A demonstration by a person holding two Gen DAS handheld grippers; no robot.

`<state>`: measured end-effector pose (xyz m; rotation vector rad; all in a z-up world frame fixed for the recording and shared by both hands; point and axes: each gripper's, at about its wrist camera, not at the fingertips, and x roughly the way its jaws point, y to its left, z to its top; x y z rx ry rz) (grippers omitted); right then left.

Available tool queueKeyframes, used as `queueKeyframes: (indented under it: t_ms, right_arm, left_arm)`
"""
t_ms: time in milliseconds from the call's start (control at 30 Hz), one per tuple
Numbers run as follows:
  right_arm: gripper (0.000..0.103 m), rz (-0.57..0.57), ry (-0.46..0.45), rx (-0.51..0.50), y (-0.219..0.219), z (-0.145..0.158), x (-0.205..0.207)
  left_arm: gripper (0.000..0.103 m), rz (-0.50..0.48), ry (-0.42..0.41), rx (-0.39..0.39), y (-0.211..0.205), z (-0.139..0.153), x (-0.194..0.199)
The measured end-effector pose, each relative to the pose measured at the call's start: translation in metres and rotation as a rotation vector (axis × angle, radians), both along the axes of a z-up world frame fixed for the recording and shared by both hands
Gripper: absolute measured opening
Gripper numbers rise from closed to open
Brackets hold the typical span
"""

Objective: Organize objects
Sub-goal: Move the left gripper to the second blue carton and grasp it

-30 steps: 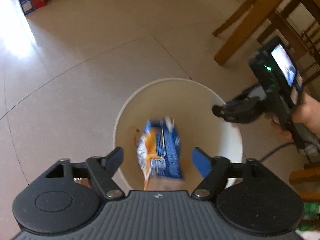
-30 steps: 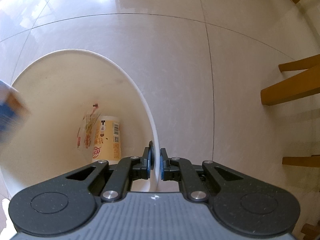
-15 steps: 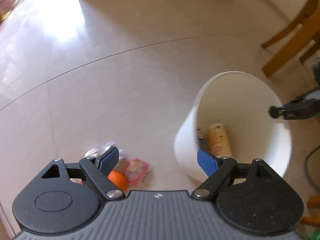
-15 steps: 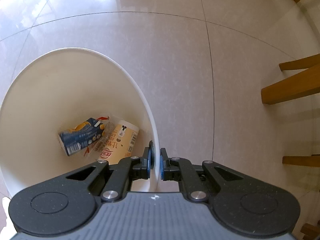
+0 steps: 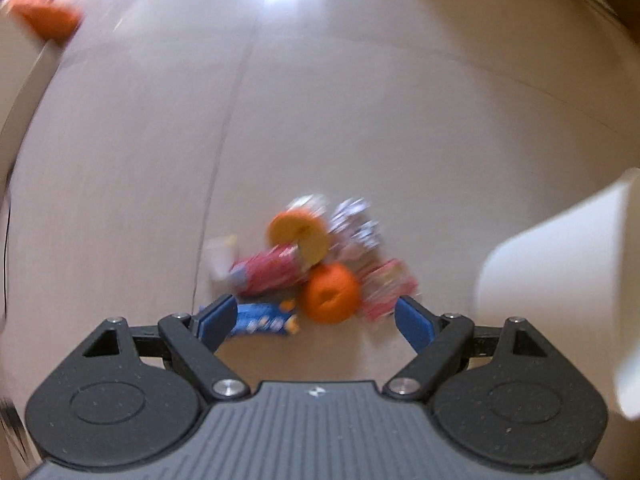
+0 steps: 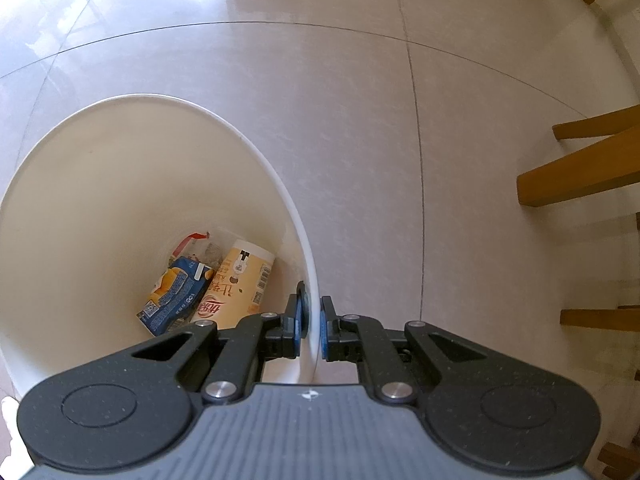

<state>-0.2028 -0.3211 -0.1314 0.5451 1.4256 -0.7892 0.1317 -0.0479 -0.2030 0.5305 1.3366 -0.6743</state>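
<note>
My left gripper [image 5: 316,320] is open above a blurred pile on the floor: an orange [image 5: 330,298], a red packet [image 5: 266,274], a blue packet [image 5: 262,322], a yellow-orange ring [image 5: 300,236], a pink packet [image 5: 386,288] and a white patterned wrapper [image 5: 356,226]. Nothing sits between its fingers. The white bin [image 5: 560,276] stands at the right edge there. My right gripper [image 6: 311,326] is shut on the white bin's rim [image 6: 308,248]. Inside the bin lie a blue and orange carton [image 6: 174,294] and a beige cup [image 6: 238,282].
Wooden chair legs [image 6: 580,176] stand to the right of the bin. An orange object [image 5: 44,18] lies blurred at the far left of the floor. Pale floor tiles [image 6: 400,120] stretch beyond the bin.
The blue carton fell from my left gripper into the bin and came to rest by the cup. My left gripper swung left and down over the floor pile. The right gripper kept still.
</note>
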Motion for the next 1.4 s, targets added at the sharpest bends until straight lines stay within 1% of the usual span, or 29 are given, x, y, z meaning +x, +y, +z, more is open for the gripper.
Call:
queueKeyframes:
  t_ms: [133,233,333,467,533,667,700,833,900,1033,1133,1200,1267,1300,1400]
  right_arm:
    - [0.011,0.003,0.002,-0.005,0.002,0.000,0.000]
    - [0.011,-0.001,0.004,-0.008,0.002,0.000,0.001]
    - [0.011,-0.002,0.006,-0.015,0.004,0.000,0.001]
    - [0.011,0.007,0.003,-0.025,0.006,0.000,0.000]
    - [0.011,0.013,0.002,-0.031,0.007,0.000,0.000]
    - [0.011,0.023,-0.002,-0.037,0.009,0.000,0.000]
    - [0.011,0.022,-0.003,-0.037,0.009,0.000,0.000]
    - [0.011,0.017,-0.008,-0.034,0.009,0.000,-0.001]
    - [0.011,0.022,-0.008,-0.033,0.009,0.000,-0.002]
    - [0.011,0.018,-0.008,-0.033,0.009,0.001,-0.001]
    - [0.011,0.016,-0.005,-0.038,0.009,0.001,-0.001]
    - [0.011,0.016,-0.002,-0.041,0.010,0.001,0.000]
    - [0.012,0.015,0.001,-0.041,0.010,0.001,0.001]
    - [0.012,0.015,0.002,-0.041,0.010,0.000,0.001]
    - [0.012,0.023,0.007,-0.042,0.011,0.000,0.002]
  left_arm:
    - [0.086,0.178,0.031,0.058,0.026,-0.041,0.020]
    - [0.086,0.282,0.039,0.080,0.037,-0.071,0.029]
    - [0.086,0.378,0.065,0.103,0.044,-0.102,0.038]
    - [0.086,0.461,0.062,0.142,0.044,-0.136,0.043]
    - [0.086,0.495,0.058,0.152,0.046,-0.147,0.045]
    - [0.086,0.546,0.036,0.199,0.052,-0.169,0.045]
    - [0.087,0.562,0.029,0.204,0.054,-0.171,0.045]
    - [0.088,0.662,0.016,0.152,0.063,-0.176,0.048]
    - [0.088,0.686,0.025,0.126,0.064,-0.179,0.049]
    - [0.090,0.667,0.035,0.129,0.063,-0.186,0.045]
    - [0.090,0.637,0.061,0.160,0.068,-0.194,0.036]
    - [0.090,0.640,0.072,0.177,0.079,-0.197,0.030]
    - [0.090,0.676,0.100,0.179,0.095,-0.199,0.025]
    - [0.090,0.709,0.118,0.176,0.103,-0.200,0.023]
    - [0.088,0.845,0.200,0.123,0.122,-0.207,0.020]
